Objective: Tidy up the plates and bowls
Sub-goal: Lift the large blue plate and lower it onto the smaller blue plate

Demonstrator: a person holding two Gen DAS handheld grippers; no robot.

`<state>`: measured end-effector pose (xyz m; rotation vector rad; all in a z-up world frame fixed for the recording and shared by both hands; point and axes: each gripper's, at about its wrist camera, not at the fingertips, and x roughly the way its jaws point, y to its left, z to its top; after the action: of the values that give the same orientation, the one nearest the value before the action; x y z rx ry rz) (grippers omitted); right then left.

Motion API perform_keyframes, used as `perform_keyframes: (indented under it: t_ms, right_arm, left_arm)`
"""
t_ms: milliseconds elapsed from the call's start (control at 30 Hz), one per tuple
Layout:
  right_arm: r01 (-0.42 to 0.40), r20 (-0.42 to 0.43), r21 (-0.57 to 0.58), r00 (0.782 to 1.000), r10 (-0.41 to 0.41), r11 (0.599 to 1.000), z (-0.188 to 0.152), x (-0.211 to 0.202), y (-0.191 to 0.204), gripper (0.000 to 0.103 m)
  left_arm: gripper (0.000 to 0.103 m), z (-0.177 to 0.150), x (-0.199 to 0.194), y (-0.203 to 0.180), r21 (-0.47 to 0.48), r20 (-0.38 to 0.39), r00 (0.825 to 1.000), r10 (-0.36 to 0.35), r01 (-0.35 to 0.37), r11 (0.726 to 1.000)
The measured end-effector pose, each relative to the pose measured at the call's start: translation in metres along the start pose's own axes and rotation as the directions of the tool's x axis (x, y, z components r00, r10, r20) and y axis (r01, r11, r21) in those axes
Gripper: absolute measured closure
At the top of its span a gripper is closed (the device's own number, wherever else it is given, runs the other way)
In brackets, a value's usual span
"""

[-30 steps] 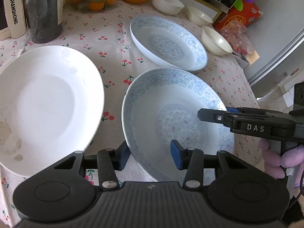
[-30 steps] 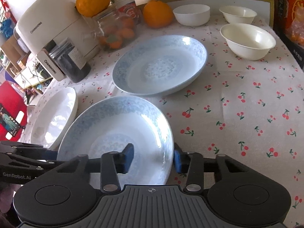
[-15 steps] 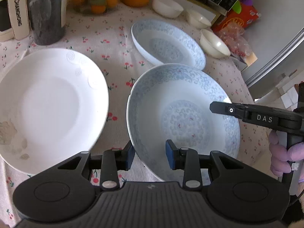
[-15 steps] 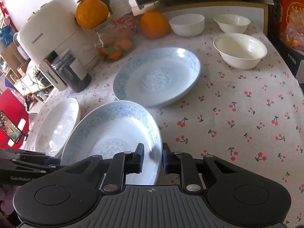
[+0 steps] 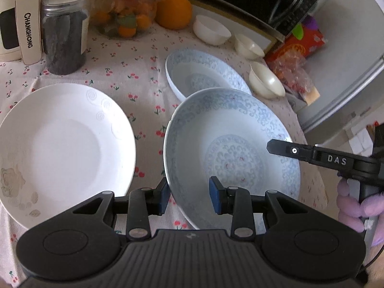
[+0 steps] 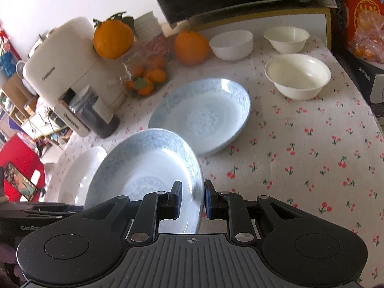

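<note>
A blue-patterned plate [image 5: 230, 148] hangs tilted above the table, lifted off the cloth. My right gripper [image 6: 192, 200] is shut on its right rim; the plate also shows in the right wrist view [image 6: 144, 168]. My left gripper [image 5: 188, 195] is open, its jaws either side of the plate's left rim without pinching it. A second blue-patterned plate [image 5: 204, 74] lies flat just behind; it shows in the right wrist view too [image 6: 204, 115]. A white plate [image 5: 62, 144] lies to the left. Three white bowls [image 6: 297, 75] [image 6: 231, 44] [image 6: 286, 38] stand at the back right.
A cherry-print cloth [image 6: 312, 156] covers the table. A white appliance [image 6: 62, 76], a dark jar [image 5: 63, 31], a jar of small oranges [image 5: 127, 7] and a large orange [image 5: 174, 10] stand at the back. A red box [image 5: 302, 45] sits at the right edge.
My right gripper closed on the blue plate's rim and lifted it, tilting it toward the second blue plate. My left gripper stayed open around the left rim.
</note>
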<state>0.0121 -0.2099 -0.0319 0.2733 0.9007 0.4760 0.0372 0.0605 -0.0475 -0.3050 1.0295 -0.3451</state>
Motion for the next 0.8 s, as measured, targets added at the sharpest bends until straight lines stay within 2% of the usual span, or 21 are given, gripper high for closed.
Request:
perform_keyframes:
  t_ms: [367, 800]
  right_arm:
    - [0.025, 0.042, 0.101, 0.999, -0.030, 0.995, 0.034, 0.015, -0.015, 0.083]
    - [0.066, 0.104, 0.211, 0.991, -0.089, 0.975, 0.073, 0.043, -0.034, 0.083]
  left_arm:
    - [0.072, 0.035, 0.012, -0.009, -0.058, 0.075, 0.997, 0.016, -0.012, 0.998]
    - [0.072, 0.073, 0.053, -0.014, -0.062, 0.110, 0.990, 0.093, -0.086, 0.994]
